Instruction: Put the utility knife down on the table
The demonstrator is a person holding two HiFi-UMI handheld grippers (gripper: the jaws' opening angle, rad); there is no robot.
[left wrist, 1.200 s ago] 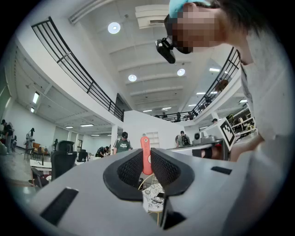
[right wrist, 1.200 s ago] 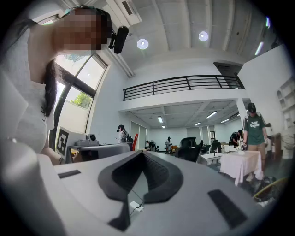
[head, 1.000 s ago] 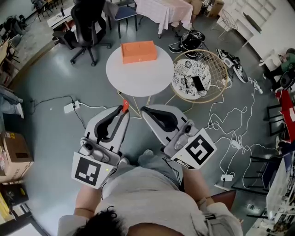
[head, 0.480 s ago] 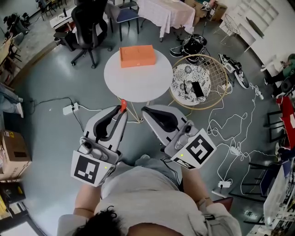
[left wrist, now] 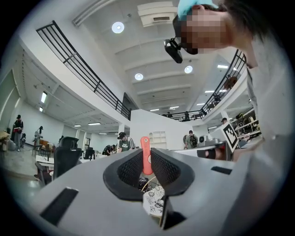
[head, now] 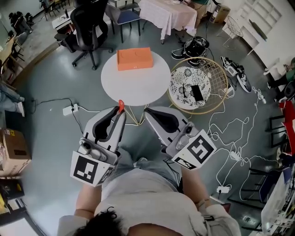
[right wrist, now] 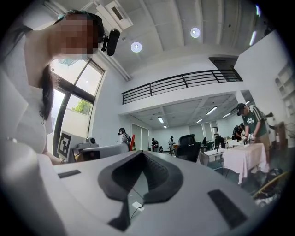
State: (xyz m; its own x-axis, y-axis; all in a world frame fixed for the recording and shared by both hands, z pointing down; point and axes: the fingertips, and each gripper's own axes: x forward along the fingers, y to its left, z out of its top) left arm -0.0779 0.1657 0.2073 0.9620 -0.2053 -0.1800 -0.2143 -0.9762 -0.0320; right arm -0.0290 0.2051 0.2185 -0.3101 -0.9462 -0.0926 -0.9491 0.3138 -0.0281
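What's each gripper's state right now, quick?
Left gripper: closed on the orange utility knife, which pokes out past the jaw tips.
Right gripper: closed, with nothing between its jaws.

The utility knife (left wrist: 145,156) has a smooth, slightly glossy orange-red plastic shell. The left gripper (left wrist: 145,162) and the right gripper (right wrist: 140,156) are both matt grey plastic, with black, finely ribbed, rubbery-looking pads (left wrist: 131,168). In the head view, the round table (head: 138,87) at upper centre is smooth matt white, and the orange box (head: 134,58) on it looks like matt card. The floor (head: 50,83) is smooth grey with a faint sheen. Pale tablecloth (head: 168,14) hangs in soft folds at the top edge. The cardboard box (head: 14,154) at the left edge is plain brown.
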